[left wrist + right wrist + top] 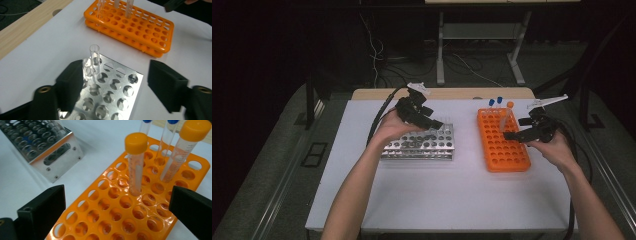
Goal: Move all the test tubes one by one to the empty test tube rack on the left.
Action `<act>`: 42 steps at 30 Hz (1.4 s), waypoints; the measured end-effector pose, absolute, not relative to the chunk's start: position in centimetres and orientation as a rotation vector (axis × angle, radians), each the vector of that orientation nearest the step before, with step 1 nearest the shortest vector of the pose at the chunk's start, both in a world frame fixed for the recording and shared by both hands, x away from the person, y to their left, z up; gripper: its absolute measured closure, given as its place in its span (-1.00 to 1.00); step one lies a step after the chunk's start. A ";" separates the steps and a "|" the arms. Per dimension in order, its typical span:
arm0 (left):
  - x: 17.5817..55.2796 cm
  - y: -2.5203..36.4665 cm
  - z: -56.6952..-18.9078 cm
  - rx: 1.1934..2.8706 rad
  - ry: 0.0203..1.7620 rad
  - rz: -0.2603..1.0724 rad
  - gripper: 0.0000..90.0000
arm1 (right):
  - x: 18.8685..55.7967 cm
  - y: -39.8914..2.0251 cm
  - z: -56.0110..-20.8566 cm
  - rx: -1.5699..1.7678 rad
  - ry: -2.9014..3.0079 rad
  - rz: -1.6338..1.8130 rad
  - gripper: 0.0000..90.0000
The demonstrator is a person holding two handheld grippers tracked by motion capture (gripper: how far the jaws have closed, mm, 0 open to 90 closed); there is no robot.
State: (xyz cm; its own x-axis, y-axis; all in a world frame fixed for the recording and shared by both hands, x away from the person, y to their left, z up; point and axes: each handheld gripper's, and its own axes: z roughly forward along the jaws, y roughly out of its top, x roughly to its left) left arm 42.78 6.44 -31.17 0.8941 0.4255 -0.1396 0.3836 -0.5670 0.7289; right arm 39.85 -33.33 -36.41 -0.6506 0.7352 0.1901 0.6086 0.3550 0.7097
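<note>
My left claw (115, 85) hangs open over the metal rack (112, 92). The clear glass tube (94, 62) stands upright in a hole at the rack's far corner, just beside my left-hand jaw; whether they touch I cannot tell. My right claw (117, 212) is open too, its jaws wide apart over the orange rack (112, 220). The orange-capped tube (135, 165) stands upright in that rack, between and beyond the jaws, untouched.
</note>
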 end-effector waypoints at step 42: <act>33.7 9.9 -32.5 2.169 0.554 0.087 -1.00 | 42.9 -31.1 -39.8 1.187 2.364 1.003 0.63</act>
